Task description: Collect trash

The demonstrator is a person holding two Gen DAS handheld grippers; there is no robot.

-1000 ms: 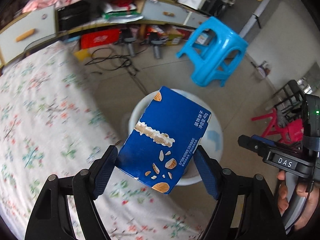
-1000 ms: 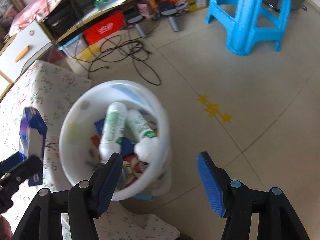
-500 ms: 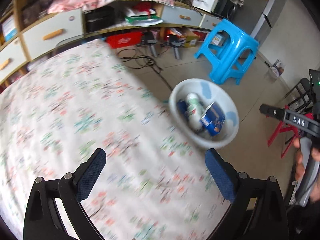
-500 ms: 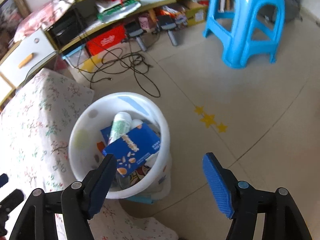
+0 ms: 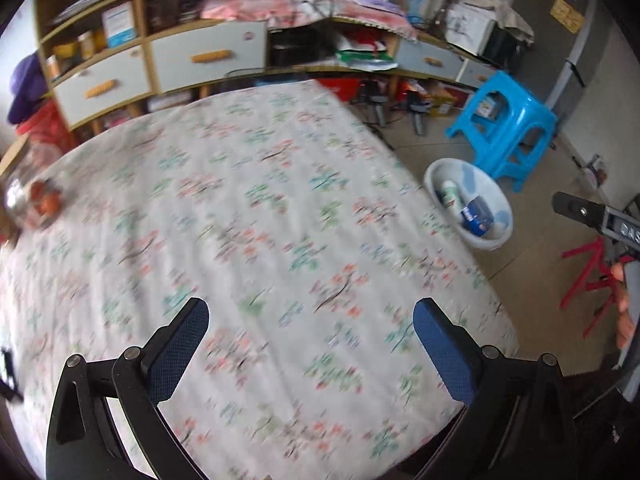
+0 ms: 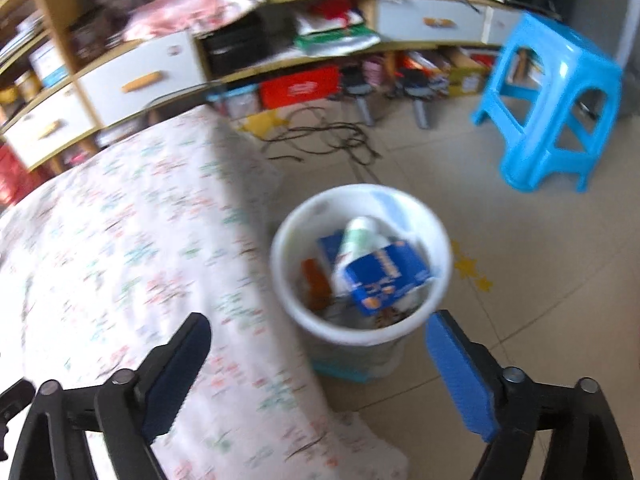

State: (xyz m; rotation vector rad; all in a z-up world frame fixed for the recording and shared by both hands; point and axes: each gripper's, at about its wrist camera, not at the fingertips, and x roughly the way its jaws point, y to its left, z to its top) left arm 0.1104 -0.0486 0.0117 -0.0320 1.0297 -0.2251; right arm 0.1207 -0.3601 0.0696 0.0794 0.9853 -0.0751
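A white bin (image 6: 360,193) stands on the floor beside the table with the floral cloth (image 6: 120,240). Inside it, a blue snack box (image 6: 386,276) lies against a white bottle (image 6: 358,236) among other trash. My right gripper (image 6: 320,368) hovers above the bin's near side, jaws opening, nothing between them. My left gripper (image 5: 312,344) hangs over the floral cloth (image 5: 280,220), jaws still opening and empty. From there the bin (image 5: 494,240) sits far right with the blue box (image 5: 476,214) in it. Part of the right gripper's body (image 5: 580,210) shows at the right edge.
A blue plastic stool (image 6: 552,100) stands beyond the bin, with black cables (image 6: 328,140) on the floor. Cluttered shelves and drawers (image 5: 208,56) line the back wall. A glass jar (image 5: 32,200) sits at the table's left edge. A red rack (image 5: 588,276) is at right.
The left gripper let go of the blue box, which now lies in the bin, then swung back over the table. The right gripper drew back and up, and its jaws widened.
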